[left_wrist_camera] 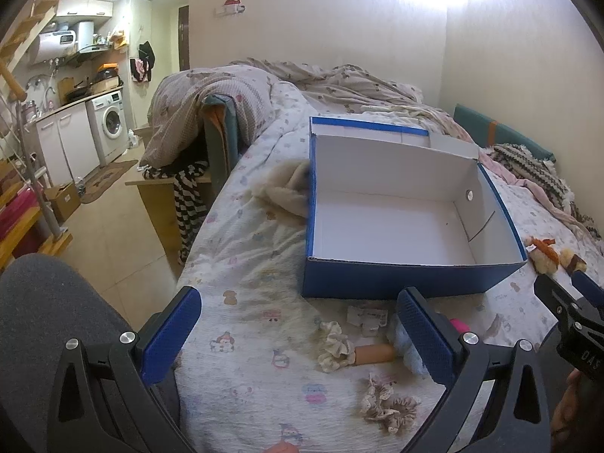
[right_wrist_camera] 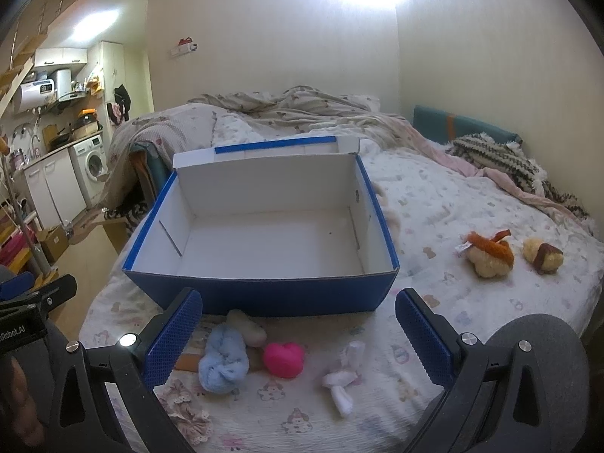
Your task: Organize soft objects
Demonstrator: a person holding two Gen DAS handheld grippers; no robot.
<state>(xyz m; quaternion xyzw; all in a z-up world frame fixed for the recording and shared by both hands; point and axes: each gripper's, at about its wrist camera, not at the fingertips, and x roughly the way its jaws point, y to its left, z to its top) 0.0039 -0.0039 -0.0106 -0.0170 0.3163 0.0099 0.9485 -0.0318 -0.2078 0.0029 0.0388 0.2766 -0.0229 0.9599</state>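
Box (right_wrist_camera: 260,294) blue, white inside, open-topped.

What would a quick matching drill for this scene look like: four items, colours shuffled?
Items:
1. box exterior
2. heart-shaped plush
3. fluffy bundle beside the heart
4. knotted cloth nearest the right gripper

Colours:
A. white
B. light blue
C. dark blue
D. pink

Pairs: 1-C, 2-D, 3-B, 4-A

All four lie on the bedspread; the box is open and holds nothing.
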